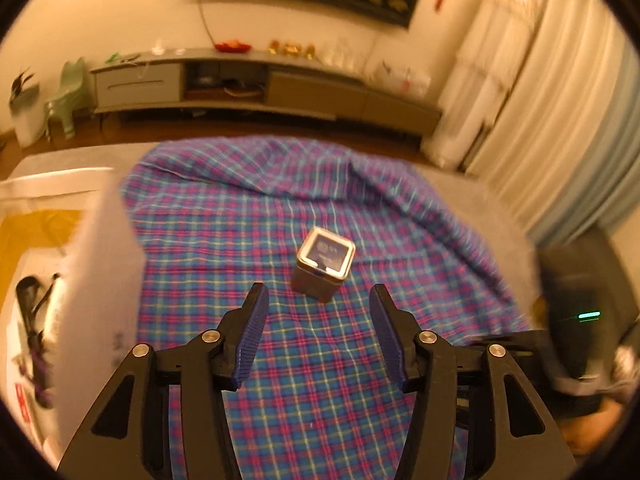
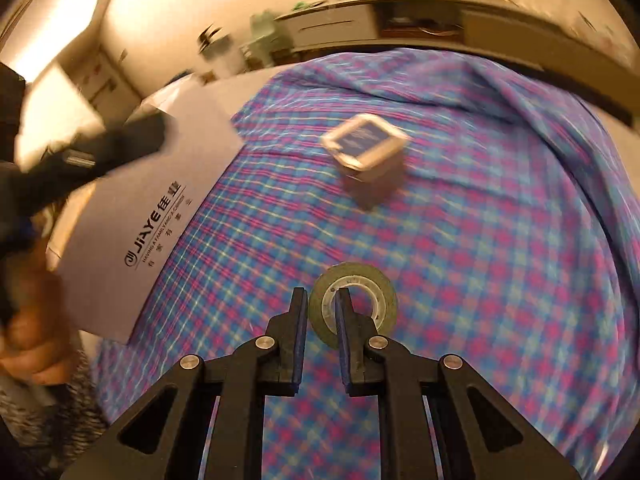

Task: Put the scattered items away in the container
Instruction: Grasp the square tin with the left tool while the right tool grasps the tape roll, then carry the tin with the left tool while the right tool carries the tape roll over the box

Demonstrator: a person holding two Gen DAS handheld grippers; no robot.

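Note:
A small square tin with a dark blue lid stands on the plaid cloth. My left gripper is open and empty, just short of the tin. The white container box stands at the left with dark items inside. In the right wrist view my right gripper is shut on the rim of a green tape roll, held above the plaid cloth. The tin shows blurred farther ahead, and the white box is at the left.
A low TV cabinet runs along the far wall with a green child's chair at its left. Curtains hang at the right. The other hand-held gripper and the person's hand show at the left of the right wrist view.

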